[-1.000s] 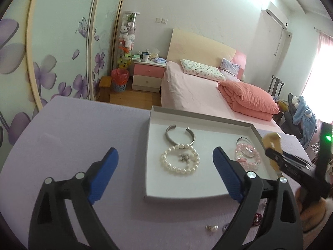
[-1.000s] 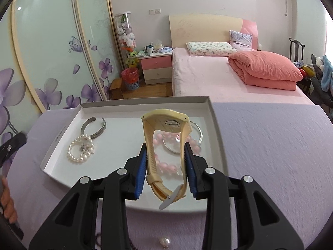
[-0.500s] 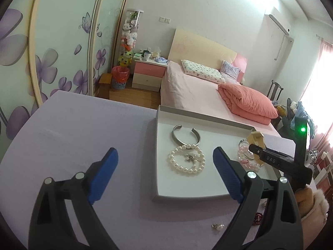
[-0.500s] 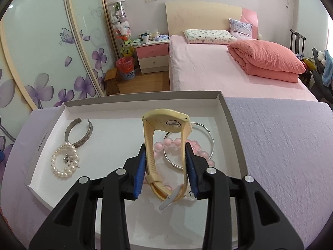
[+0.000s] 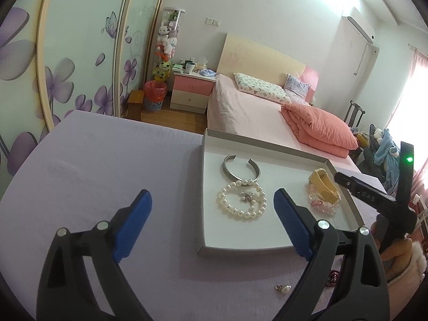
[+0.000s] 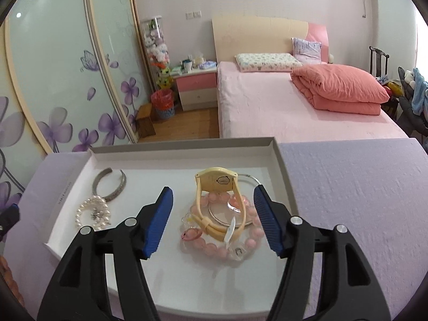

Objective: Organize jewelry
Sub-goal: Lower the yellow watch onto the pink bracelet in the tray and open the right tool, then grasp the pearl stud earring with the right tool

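— Right wrist view first: what's the right gripper (image 6: 212, 215) doing?

— Its jaws are opening. The blue pads stand clear on either side of the yellow watch (image 6: 220, 200) and touch nothing. The watch sits between them but free, resting in the white tray (image 6: 184, 148) on top of the pink bead bracelet (image 6: 222, 234) and a thin silver bangle (image 6: 250, 180).

— Is the watch upright?

— The case is tilted up with its back facing the camera, and the strap trails toward the near side across the pink beads.

— What else is in the tray?

— On its left side, a silver cuff (image 6: 111, 186) and just below it a pearl bracelet (image 6: 93, 215). The two appear to touch at the edge.

— And the left gripper (image 5: 212, 223)?

— From the left wrist view its jaws are spread wide with nothing between them. It hovers over the purple cloth (image 5: 93, 165) beside the tray's near left corner.

— Anything left outside the tray?

— A small pearl earring (image 5: 284, 289) lies on the cloth near the tray's front edge, and a dark red beaded piece (image 5: 333, 276) shows just to its right, partly hidden by the gripper finger. A hand (image 5: 398, 254) in a fluffy pink sleeve holds the right gripper at the picture's right edge.
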Action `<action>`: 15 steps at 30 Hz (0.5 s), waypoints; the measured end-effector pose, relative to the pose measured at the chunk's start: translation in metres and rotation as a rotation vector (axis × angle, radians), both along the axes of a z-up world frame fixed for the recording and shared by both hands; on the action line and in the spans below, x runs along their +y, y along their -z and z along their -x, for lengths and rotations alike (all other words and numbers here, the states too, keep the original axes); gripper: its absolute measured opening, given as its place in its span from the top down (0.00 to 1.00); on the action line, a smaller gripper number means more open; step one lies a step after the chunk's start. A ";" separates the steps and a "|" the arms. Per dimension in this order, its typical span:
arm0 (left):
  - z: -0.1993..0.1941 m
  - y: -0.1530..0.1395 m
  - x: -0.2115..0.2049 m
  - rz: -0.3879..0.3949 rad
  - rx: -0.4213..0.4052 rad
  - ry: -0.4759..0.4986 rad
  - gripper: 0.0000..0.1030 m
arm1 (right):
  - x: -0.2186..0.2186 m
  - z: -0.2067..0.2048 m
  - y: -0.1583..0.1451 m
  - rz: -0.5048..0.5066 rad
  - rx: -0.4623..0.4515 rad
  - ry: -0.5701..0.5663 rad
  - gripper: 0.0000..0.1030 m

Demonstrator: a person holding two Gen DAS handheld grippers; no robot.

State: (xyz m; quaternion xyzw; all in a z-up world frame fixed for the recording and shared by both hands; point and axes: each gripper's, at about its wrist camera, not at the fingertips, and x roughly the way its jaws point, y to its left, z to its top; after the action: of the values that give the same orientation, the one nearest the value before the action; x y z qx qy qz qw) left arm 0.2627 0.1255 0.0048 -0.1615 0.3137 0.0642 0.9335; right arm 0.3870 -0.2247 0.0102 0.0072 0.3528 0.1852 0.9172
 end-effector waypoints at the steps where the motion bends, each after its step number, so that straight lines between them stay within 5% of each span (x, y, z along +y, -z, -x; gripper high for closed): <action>1: 0.001 0.000 0.000 0.000 -0.001 0.001 0.12 | -0.003 0.004 -0.003 -0.002 -0.008 -0.001 0.39; 15: 0.041 -0.013 -0.019 -0.039 -0.003 0.014 0.12 | -0.042 0.073 -0.003 -0.029 -0.011 -0.036 0.45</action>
State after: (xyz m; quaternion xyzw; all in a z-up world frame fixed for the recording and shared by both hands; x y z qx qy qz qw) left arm 0.2220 0.1065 0.0177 -0.1412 0.3124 0.0633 0.9373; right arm 0.3144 -0.2665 0.0134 0.0130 0.3450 0.2068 0.9155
